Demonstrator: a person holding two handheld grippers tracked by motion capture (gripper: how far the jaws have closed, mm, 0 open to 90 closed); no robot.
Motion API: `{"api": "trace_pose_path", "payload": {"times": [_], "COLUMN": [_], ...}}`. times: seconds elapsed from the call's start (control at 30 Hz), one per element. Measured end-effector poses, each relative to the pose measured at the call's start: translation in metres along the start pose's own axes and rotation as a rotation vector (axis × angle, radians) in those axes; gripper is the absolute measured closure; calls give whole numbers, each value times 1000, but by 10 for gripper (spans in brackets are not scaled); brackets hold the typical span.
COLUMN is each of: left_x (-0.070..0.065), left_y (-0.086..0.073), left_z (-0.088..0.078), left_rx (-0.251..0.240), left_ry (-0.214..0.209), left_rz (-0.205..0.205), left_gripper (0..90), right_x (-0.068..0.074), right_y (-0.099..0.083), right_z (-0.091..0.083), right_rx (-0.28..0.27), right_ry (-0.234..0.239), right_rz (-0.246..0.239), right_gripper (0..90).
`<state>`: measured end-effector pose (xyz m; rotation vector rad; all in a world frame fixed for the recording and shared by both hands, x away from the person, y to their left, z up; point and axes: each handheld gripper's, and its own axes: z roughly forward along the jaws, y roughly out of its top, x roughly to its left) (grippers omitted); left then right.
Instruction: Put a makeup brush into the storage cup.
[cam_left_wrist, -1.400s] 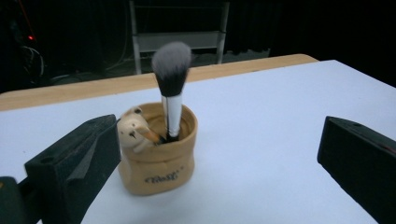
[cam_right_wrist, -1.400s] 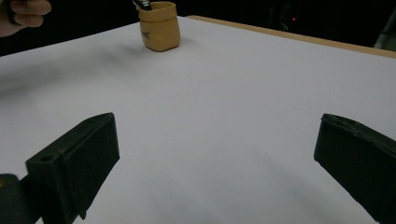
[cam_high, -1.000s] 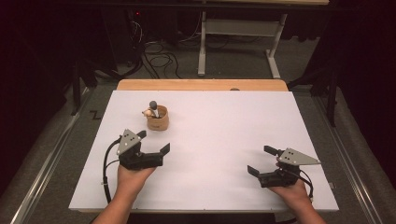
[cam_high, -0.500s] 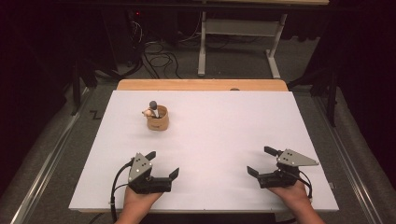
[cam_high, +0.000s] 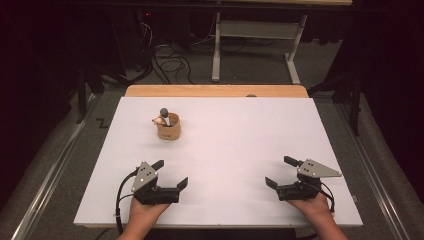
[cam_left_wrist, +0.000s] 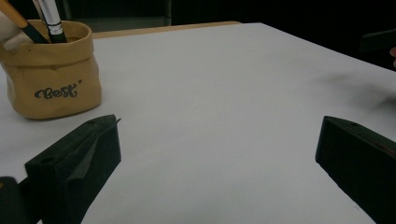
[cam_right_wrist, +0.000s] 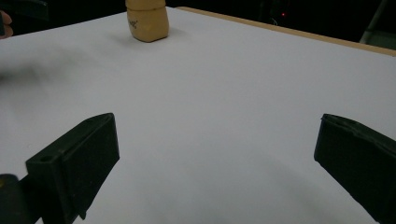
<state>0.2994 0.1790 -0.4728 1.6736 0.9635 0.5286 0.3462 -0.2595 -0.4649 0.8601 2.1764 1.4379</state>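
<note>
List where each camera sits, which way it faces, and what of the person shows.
High view: above the near edge, facing forward and down on the table; both hands, left gripper, right gripper.
Left gripper view: low between open jaws, facing the tan pot.
Right gripper view: low between open jaws, facing across the table.
All share the pot.

The high view looks forward and down from above the near edge of the bench (cam_high: 240, 145), taking in its whole white top and the floor beyond. Each tool view sits low and close over the surface, looking out between its own two black jaws. All three share the tan pouch (cam_high: 169, 127) (cam_left_wrist: 51, 74) (cam_right_wrist: 146, 19) of brushes.
</note>
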Motion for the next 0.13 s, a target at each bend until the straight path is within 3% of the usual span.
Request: {"api": "trace_pose_path", "payload": {"times": [0.13], "left_x": [-1], "left_y": [0], "left_z": [-1], "left_rx": [-1], "left_ry": [0], "left_rz": [3], "left_gripper": [8], "right_x": [-1], "right_y": [0], "right_z": [1], "right_rx": [-1], "right_ry": [2], "right_rz": [0], "right_gripper": [7]}}
